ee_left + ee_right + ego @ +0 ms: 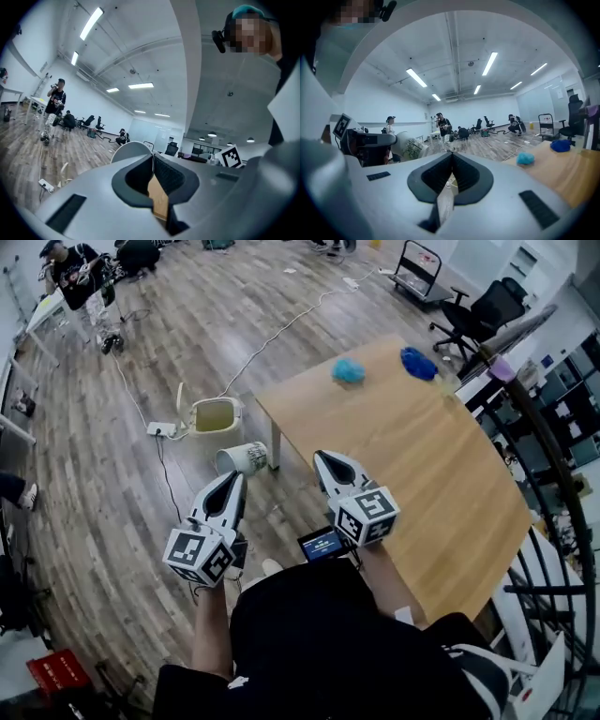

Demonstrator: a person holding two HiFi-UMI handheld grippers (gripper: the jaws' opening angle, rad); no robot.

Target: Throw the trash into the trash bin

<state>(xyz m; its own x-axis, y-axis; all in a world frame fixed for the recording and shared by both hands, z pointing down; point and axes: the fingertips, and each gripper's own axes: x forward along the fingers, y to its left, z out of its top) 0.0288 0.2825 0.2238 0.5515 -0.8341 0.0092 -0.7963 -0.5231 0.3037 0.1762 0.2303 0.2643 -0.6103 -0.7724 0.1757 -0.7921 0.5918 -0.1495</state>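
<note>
Trash (pixel 348 370) lay on the worktop (pixel 412 456) beyond the right gripper (pixel 322 458), bin (pixel 217 415) beyond the left gripper (pixel 236 479); all fingers (pixel 436 177) pressed together, empty.

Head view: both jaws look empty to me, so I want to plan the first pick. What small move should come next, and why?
Probably open the right hand-held gripper and reach toward the light blue wad. Its jaws are together on nothing, and that wad lies nearest it on the table, with the trash bin open on the floor.
</note>
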